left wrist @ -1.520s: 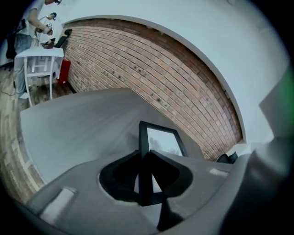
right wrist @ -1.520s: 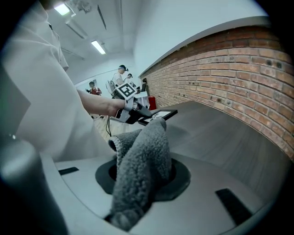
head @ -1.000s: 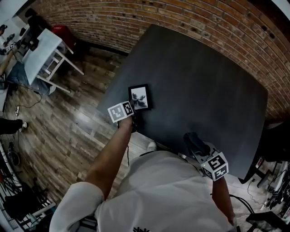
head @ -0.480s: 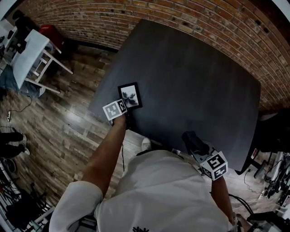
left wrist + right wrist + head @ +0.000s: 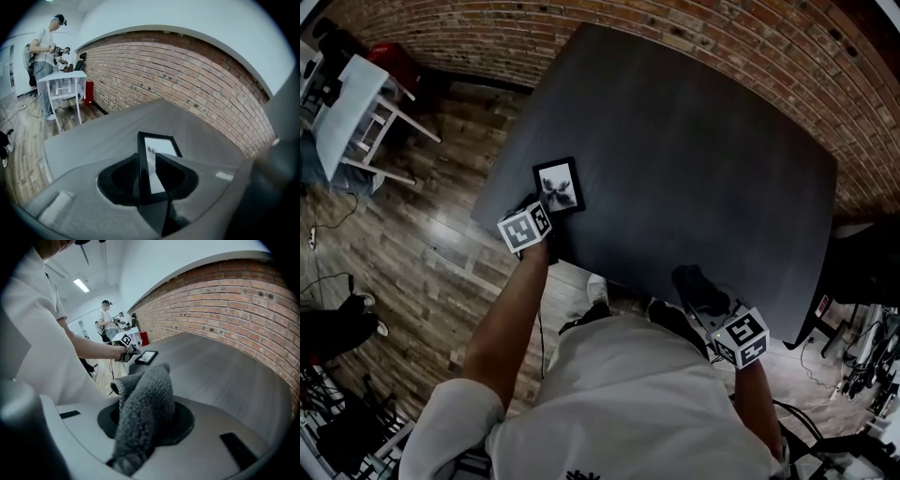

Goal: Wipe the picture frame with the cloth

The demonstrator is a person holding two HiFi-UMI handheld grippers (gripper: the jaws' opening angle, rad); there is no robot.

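Note:
A small black picture frame (image 5: 559,186) with a black-and-white photo is near the left corner of the dark grey table (image 5: 694,150). My left gripper (image 5: 542,212) is shut on its near edge. In the left gripper view the frame (image 5: 157,152) runs away from me between the jaws. My right gripper (image 5: 698,286) hangs at the table's near edge, apart from the frame, shut on a dark grey fluffy cloth (image 5: 145,411) that bunches up out of the jaws. The right gripper view shows the frame (image 5: 146,357) and left gripper (image 5: 125,344) far off to the left.
A brick wall (image 5: 694,37) runs behind the table. Wooden floor (image 5: 412,262) lies to the left, with a white table (image 5: 347,103) at the far left. Two people stand by it in the gripper views. The frame is close to the table's left edge.
The head view has shifted a little, so everything sits further left in it. The frame stays at the same spot by the table's corner, and both grippers keep their holds.

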